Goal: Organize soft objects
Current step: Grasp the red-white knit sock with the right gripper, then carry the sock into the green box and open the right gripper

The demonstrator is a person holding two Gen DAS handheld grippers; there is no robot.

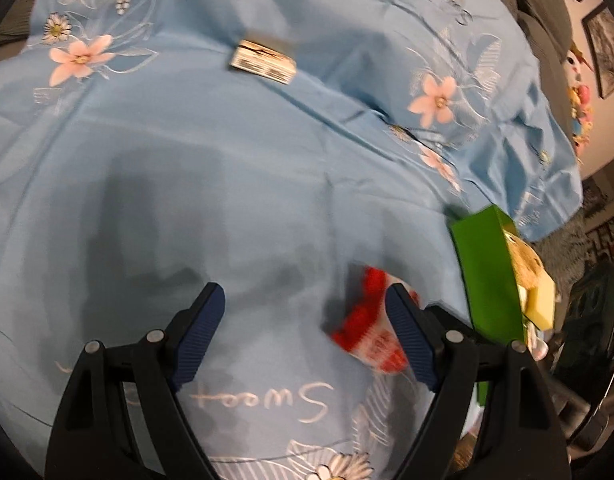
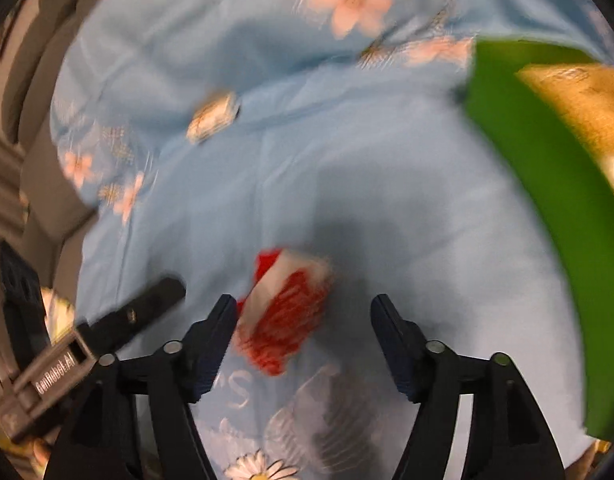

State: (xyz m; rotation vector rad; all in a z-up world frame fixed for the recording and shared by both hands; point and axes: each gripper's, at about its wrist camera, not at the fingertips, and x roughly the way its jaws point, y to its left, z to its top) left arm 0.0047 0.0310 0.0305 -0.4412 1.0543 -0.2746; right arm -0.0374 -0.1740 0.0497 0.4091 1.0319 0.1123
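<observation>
Between the right tongs point(image 2: 303, 316), gaping and empty: red-white cloth point(image 2: 285, 312), toward their left tip. Left tongs point(image 1: 305, 308) gaping, cloth at their right tip; right nearer.

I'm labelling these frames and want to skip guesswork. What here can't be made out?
- Red-and-white soft item: motion blur in the right wrist view; the left tongs finger covers its edge in the left.
- Green box contents: cut off at the edge.
- Small packet: print too small.
</observation>
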